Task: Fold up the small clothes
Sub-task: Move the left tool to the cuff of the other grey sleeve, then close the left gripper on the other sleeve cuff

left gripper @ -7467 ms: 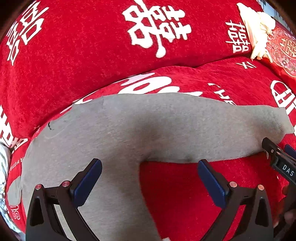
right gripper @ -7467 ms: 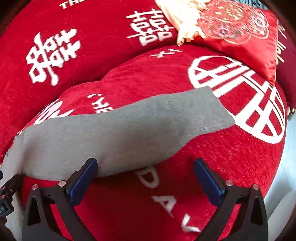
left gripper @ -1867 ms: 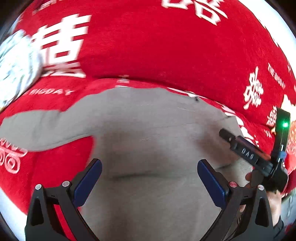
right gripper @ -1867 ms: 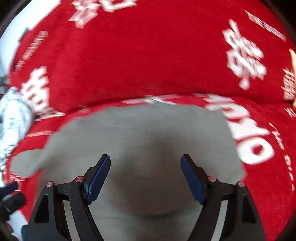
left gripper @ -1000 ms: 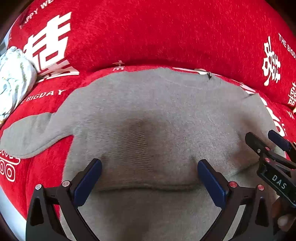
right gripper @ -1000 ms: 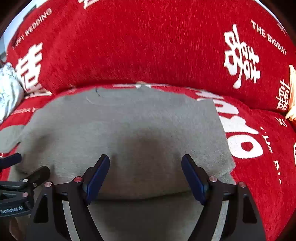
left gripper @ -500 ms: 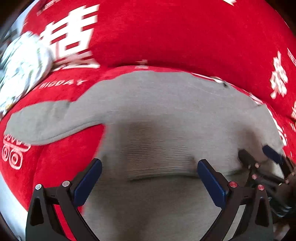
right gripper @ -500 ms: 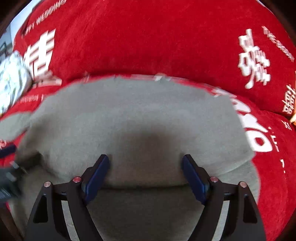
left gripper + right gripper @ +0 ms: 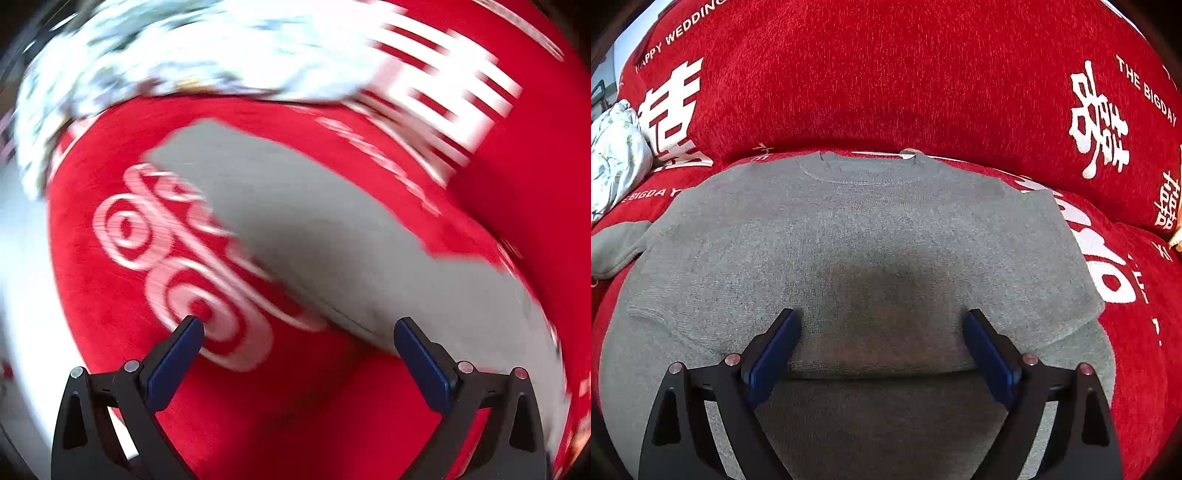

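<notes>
A grey knit sweater lies flat on the red sofa seat, collar toward the backrest. Its right sleeve is folded across the body, ending in an edge near my fingers. Its left sleeve stretches out over the seat in the blurred left wrist view, and its cuff also shows in the right wrist view. My right gripper is open and empty just above the sweater's body. My left gripper is open and empty, above the red seat beside the left sleeve.
The red sofa cover has white characters and lettering. A pale floral bundle of cloth lies at the sofa's left end, blurred and close in the left wrist view. The seat's left edge drops to a pale floor.
My left gripper has swung left off the sweater's body to the outstretched left sleeve, blurring its view. My right gripper has stayed over the body, open.
</notes>
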A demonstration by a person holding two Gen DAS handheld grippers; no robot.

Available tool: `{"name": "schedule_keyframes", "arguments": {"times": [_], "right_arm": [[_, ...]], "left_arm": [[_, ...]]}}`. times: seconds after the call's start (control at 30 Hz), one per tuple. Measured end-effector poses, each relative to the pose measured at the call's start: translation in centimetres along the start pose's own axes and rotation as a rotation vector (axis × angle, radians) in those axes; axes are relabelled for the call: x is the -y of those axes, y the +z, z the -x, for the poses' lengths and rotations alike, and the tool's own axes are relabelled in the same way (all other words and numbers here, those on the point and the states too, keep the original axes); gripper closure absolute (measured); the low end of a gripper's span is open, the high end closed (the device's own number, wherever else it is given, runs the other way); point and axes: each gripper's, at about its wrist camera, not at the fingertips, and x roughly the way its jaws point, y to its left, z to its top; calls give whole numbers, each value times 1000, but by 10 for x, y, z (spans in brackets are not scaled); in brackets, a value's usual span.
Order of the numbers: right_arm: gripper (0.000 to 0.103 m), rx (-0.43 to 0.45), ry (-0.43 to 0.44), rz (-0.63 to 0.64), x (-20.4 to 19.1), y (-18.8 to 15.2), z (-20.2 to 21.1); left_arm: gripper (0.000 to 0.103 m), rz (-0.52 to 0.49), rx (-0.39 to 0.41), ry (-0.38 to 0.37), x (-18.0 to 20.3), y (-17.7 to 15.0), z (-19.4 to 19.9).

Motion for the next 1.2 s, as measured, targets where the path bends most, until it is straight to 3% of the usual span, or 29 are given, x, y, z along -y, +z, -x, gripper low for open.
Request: {"name": "schedule_keyframes", "arguments": {"times": [0.07,0.2,0.4,0.57,0.63,0.7,0.73,0.8,1.03,1.2], "right_arm": [[11,1,-6,2,-1,0,0],[10,4,-5,0,-1,0,0],[10,6,-5,-1,-1,-1,0],[10,7,-4,-3,0,-1,0],[10,7,-4,-3,1,-1,0],[10,7,-3,-3,1,-1,0],[10,7,-3,-3,1,-1,0],[10,7,-3,-3,1,-1,0],[10,9,1,-9,2,0,1],[10,9,3,-11,2,1,1]], "left_arm": [[0,62,-1,-6,-24,13,-12],[0,58,23,-44,-30,39,-23],[0,164,21,-175,-46,83,-39],[1,210,44,-279,-55,91,-42],[22,228,71,-314,-61,89,-40],[91,279,25,-404,-72,87,-52],[94,315,-38,-461,-76,87,-66],[94,395,-40,-563,-89,84,-75],[94,351,45,-478,-74,80,-45],[94,107,126,-236,-25,75,-13]]}}
